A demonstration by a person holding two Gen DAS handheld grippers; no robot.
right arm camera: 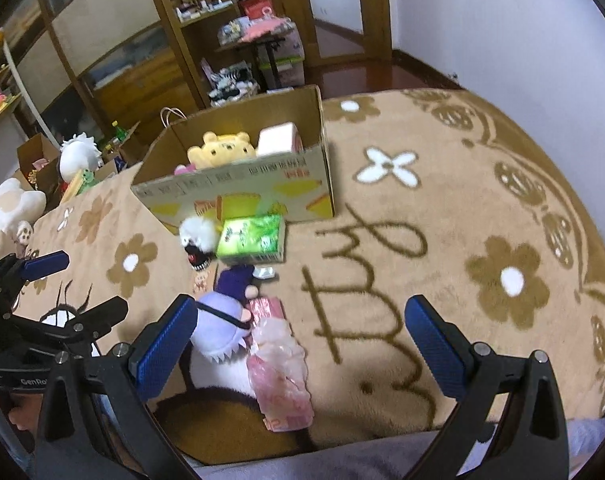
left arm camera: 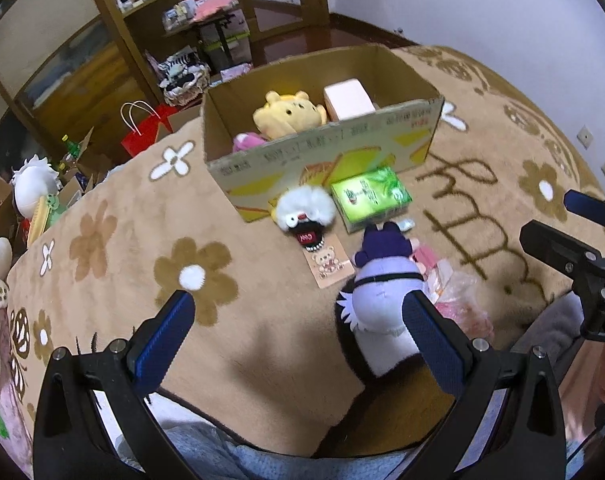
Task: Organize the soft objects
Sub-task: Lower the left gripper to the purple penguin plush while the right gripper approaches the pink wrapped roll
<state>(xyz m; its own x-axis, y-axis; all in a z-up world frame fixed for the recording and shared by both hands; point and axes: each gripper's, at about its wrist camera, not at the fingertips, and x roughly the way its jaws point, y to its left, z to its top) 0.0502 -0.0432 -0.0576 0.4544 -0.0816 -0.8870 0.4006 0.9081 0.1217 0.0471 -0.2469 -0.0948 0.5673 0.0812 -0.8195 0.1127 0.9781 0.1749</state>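
Brown flowered blanket (left arm camera: 114,240) covers the surface, and at the bottom of each frame my left gripper (left arm camera: 298,320) and right gripper (right arm camera: 302,328) both stand wide apart, holding nothing. Nearest, in the lower centre, the purple plush (left arm camera: 382,296) lies beside a pink plastic packet (right arm camera: 280,364). Farther up, the white furry toy (left arm camera: 306,208) and green box (left arm camera: 370,196) wait against the cardboard box (left arm camera: 322,160), where the yellow bear (left arm camera: 288,114) already sits, so I judge it the collecting place.

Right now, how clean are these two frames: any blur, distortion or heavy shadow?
Left wrist view: strong fisheye bending, dark corners, cardboard box fairly sharp, shadow on the blanket beneath the claw. Right wrist view: same bending, softer overall, print on the green pack smeared.
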